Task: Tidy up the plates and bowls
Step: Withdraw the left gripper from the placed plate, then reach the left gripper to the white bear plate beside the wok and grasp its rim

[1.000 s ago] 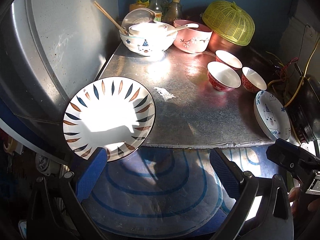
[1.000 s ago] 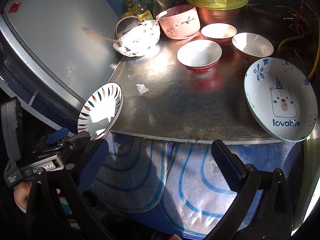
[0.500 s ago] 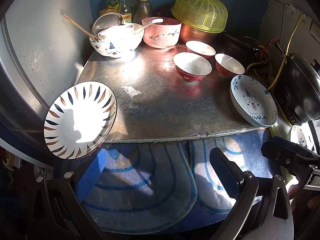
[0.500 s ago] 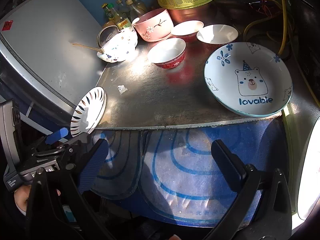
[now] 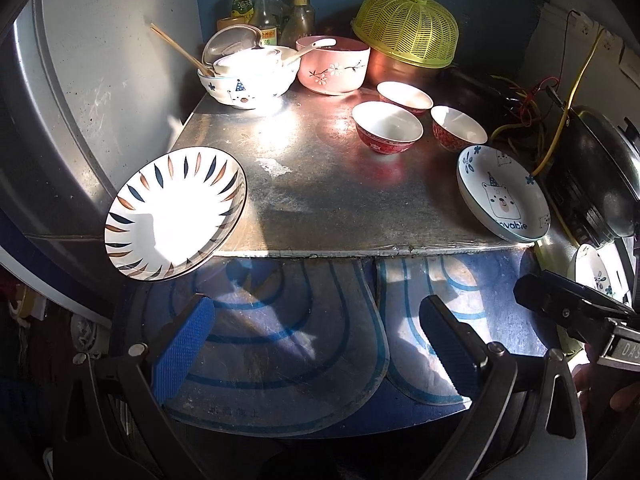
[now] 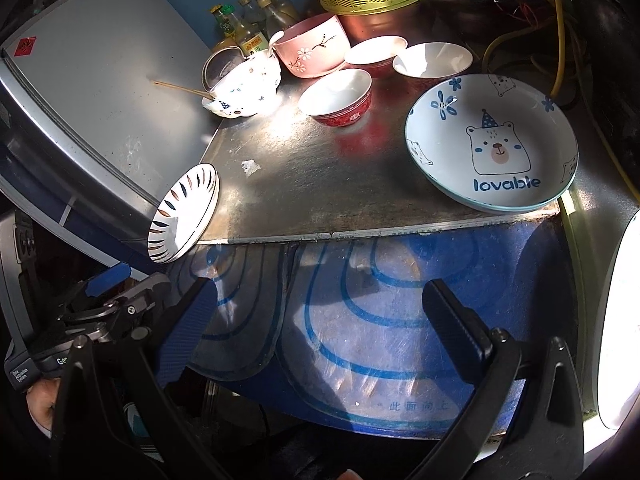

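A leaf-pattern plate [image 5: 176,212] hangs over the front left corner of the metal table [image 5: 340,208]; it also shows in the right wrist view [image 6: 184,212]. A bear plate marked "lovable" [image 6: 492,142] lies at the front right corner [image 5: 502,198]. Three red bowls [image 5: 387,127] stand behind it. A white bear bowl [image 5: 246,80] holds smaller dishes and chopsticks, next to a pink bowl [image 5: 332,64]. My left gripper [image 5: 316,340] is open and empty, low in front of the table. My right gripper [image 6: 320,320] is open and empty, also below the table edge.
A yellow mesh food cover [image 5: 406,30] and several bottles [image 5: 272,12] stand at the back. A grey appliance wall [image 5: 100,80] closes the left side. Cables [image 5: 560,112] and a dark pan [image 5: 600,184] lie to the right. A blue patterned mat [image 5: 304,320] lies below.
Both grippers shifted sideways in front of the table and then back, both staying open. No dish moved.
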